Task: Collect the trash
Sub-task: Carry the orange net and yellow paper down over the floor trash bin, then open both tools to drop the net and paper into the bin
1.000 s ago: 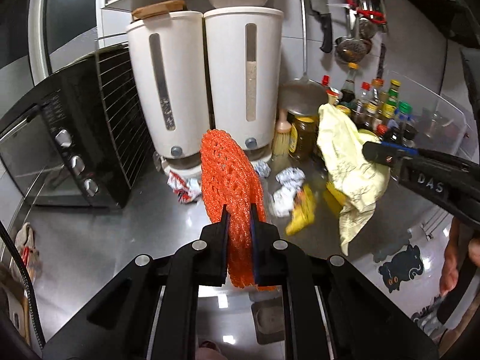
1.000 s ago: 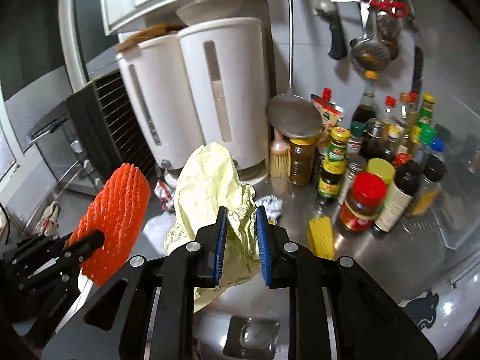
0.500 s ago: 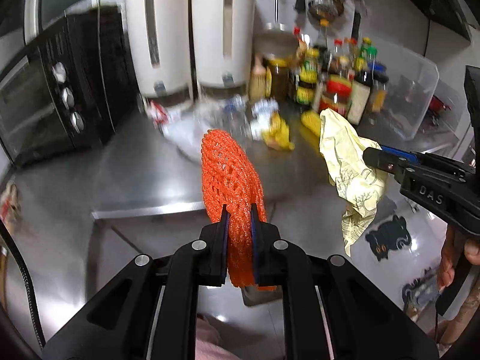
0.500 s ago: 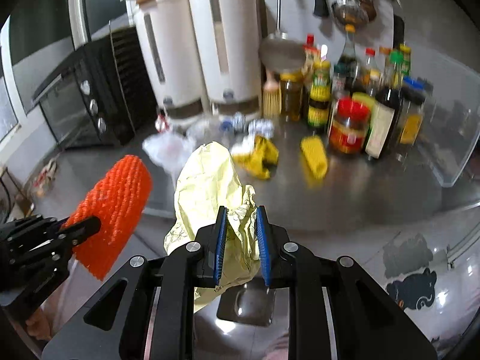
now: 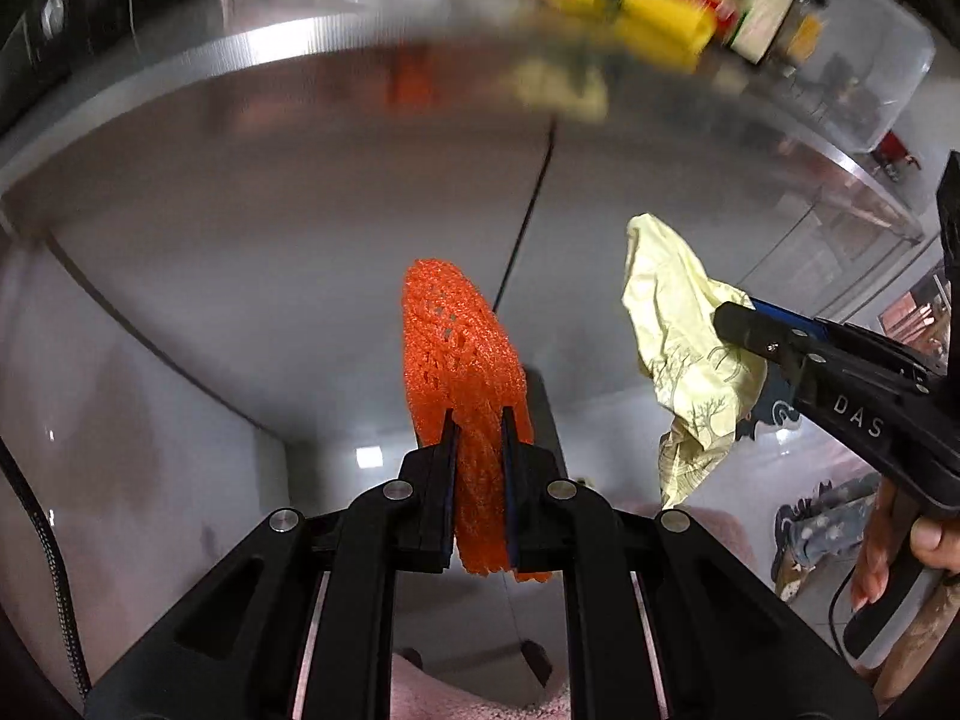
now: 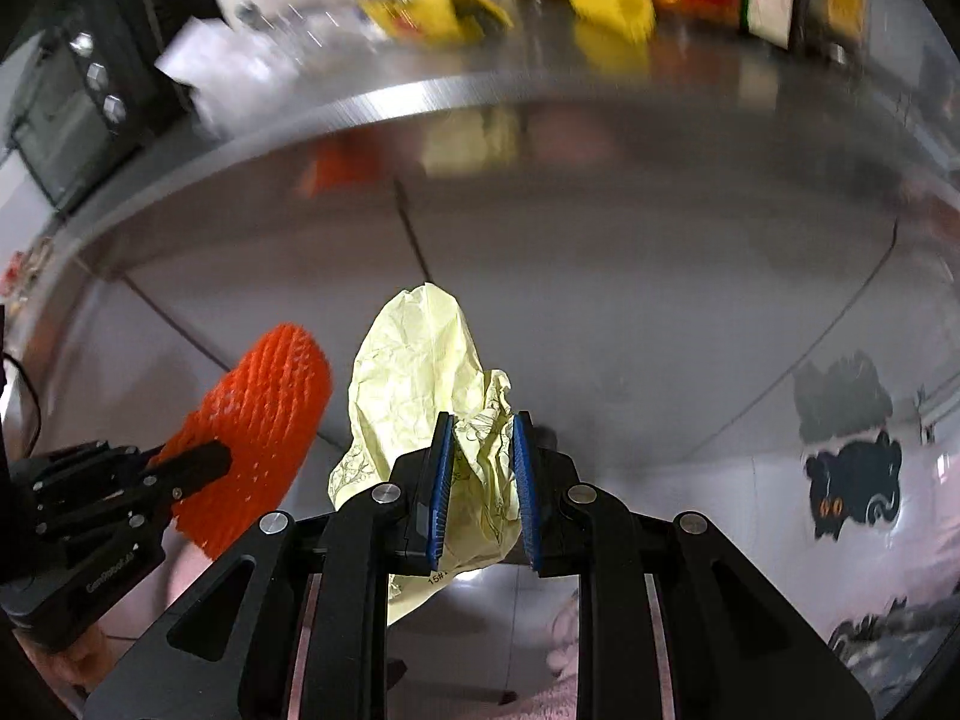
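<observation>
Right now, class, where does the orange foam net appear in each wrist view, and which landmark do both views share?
Left wrist view: orange foam net at centre, clamped in the left gripper.
Right wrist view: same net at lower left, beside the yellow paper.
Shared landmark: the steel counter edge.

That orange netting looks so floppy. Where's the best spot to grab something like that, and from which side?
Grip it at one end, across its flattened thickness, as the left gripper does now. The orange foam net sleeve is a soft, squashed tube, so fingers closing on its two broad faces pinch it flat, and the rest stands up in front of the gripper.
</observation>
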`<state>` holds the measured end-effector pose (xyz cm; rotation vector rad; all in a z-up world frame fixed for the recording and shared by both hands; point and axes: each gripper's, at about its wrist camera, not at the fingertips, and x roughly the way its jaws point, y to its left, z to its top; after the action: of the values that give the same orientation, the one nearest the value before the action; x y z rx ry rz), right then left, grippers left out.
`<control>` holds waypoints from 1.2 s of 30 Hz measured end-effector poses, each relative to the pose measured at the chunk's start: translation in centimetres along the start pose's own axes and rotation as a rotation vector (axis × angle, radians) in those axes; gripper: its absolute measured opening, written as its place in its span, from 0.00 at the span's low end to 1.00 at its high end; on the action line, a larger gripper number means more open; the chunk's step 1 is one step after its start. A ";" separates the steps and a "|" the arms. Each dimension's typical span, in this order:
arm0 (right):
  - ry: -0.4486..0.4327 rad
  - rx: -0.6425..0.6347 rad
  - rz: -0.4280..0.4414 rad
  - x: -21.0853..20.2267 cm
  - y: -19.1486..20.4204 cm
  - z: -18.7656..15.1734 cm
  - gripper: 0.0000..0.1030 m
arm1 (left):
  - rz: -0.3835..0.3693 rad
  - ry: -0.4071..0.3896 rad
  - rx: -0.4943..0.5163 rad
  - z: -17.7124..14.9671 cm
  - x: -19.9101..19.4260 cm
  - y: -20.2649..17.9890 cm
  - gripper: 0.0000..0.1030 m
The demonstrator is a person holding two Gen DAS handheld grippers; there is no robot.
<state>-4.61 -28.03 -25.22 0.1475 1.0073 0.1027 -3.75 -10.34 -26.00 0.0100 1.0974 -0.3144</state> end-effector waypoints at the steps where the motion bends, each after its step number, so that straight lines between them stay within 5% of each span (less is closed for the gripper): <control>1: 0.009 0.005 -0.002 0.9 -0.3 -0.4 0.21 | -0.002 0.017 -0.003 -0.3 1.2 0.0 0.11; 13: 0.197 0.069 -0.039 14.8 -2.2 -3.6 0.23 | -0.036 0.189 -0.051 -2.7 16.3 1.6 0.10; 23: 0.324 0.125 -0.039 22.0 -3.8 -4.1 0.25 | -0.040 0.297 -0.048 -3.4 23.0 1.7 0.12; 27: 0.316 0.132 -0.031 22.3 -3.2 -3.2 0.47 | -0.031 0.296 -0.059 -3.2 23.4 2.9 0.28; 30: 0.307 0.123 -0.028 22.2 -2.8 -2.5 0.51 | -0.031 0.288 -0.077 -2.9 23.5 3.0 0.33; 36: 0.252 0.122 -0.025 19.4 -2.1 -0.9 0.63 | -0.005 0.215 -0.088 -2.3 20.5 3.1 0.65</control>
<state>4.97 -27.08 -42.21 0.2379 1.2677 0.0373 3.57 -12.04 -45.45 -0.0374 1.3243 -0.2735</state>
